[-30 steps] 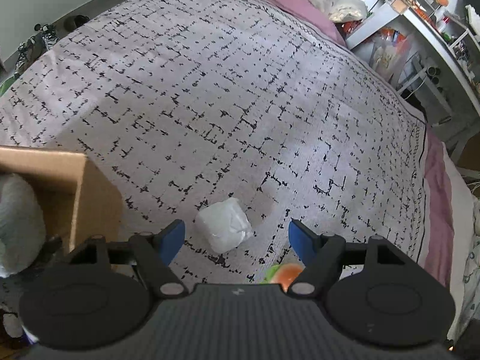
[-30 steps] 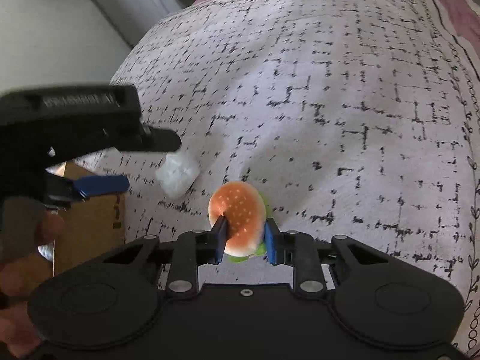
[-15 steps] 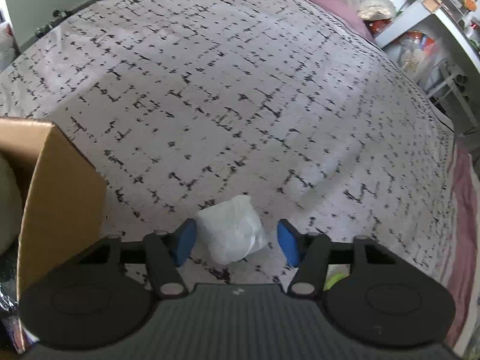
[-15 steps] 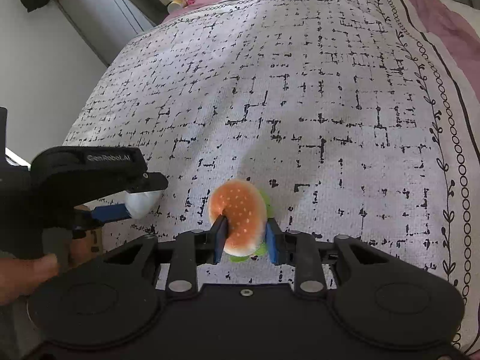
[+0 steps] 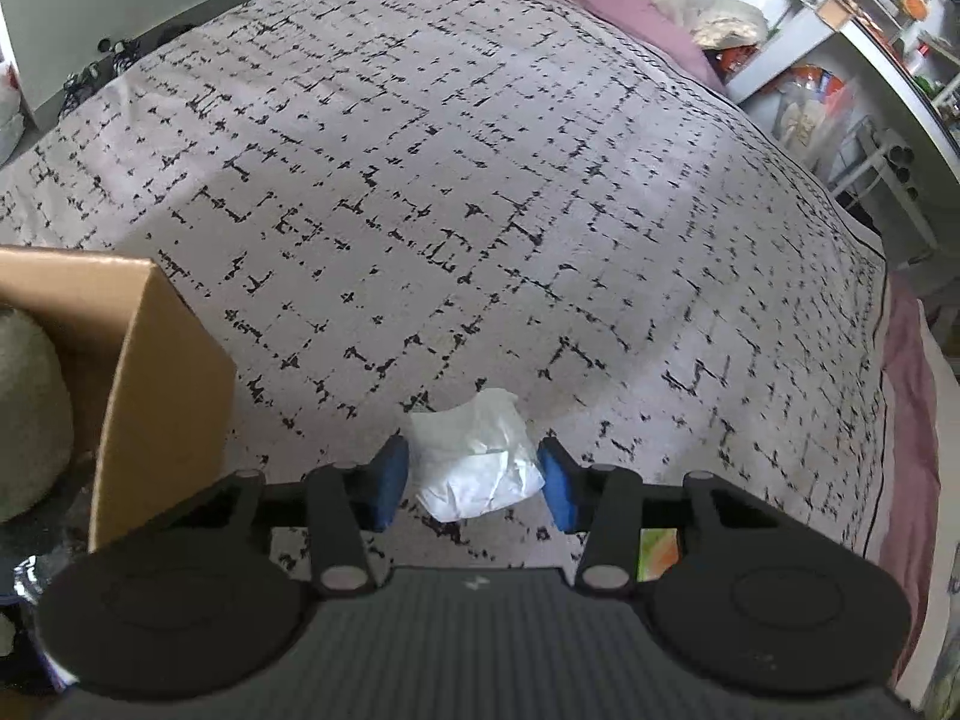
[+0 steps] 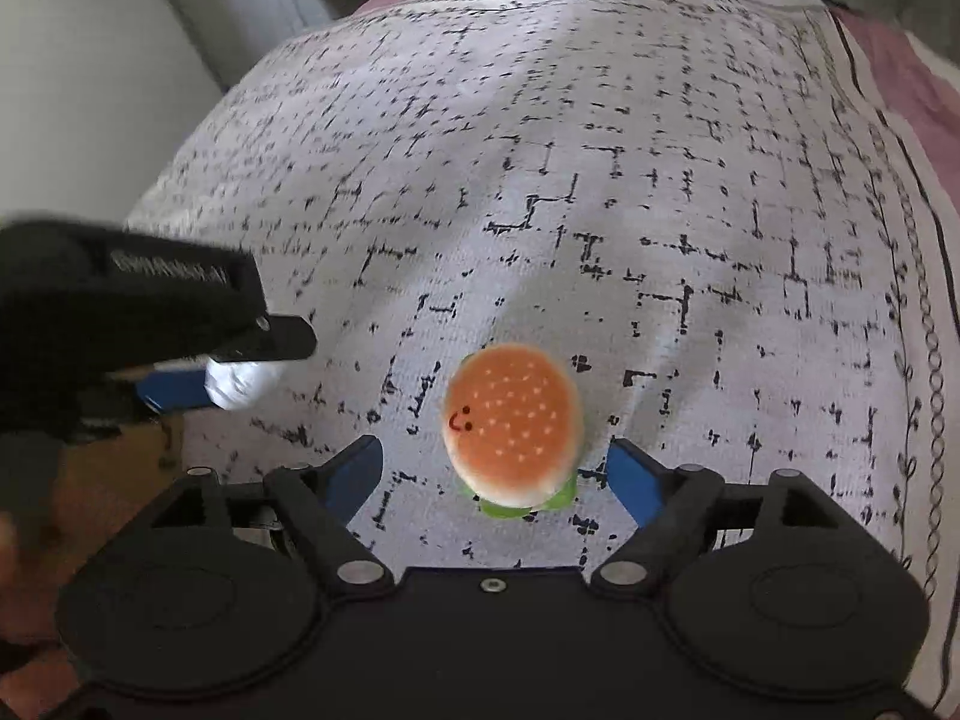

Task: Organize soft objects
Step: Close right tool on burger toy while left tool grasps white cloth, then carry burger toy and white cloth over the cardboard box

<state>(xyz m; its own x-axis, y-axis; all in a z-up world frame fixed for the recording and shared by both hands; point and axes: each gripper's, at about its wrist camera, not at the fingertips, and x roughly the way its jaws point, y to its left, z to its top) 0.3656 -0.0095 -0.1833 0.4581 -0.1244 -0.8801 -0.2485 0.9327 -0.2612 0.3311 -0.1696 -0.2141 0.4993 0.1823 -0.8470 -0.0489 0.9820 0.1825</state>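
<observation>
A white soft bundle (image 5: 474,456) lies on the patterned bedspread (image 5: 480,180). My left gripper (image 5: 474,483) has its blue pads on both sides of the bundle, touching or nearly touching it. In the right wrist view the bundle (image 6: 240,381) shows under the left gripper's body. A plush hamburger toy (image 6: 513,423) with a small face sits on the bedspread (image 6: 600,180) between the wide-open jaws of my right gripper (image 6: 495,477), touching neither pad. A sliver of it (image 5: 660,546) shows in the left wrist view.
An open cardboard box (image 5: 162,396) stands at the left on the bed, with a grey soft item (image 5: 30,414) inside. White shelving (image 5: 870,60) with clutter stands beyond the bed's right side. Pink bedding (image 5: 636,18) lies at the far end.
My right gripper has opened and let go of the hamburger, which now rests on the bedspread. My left gripper has narrowed around the white bundle.
</observation>
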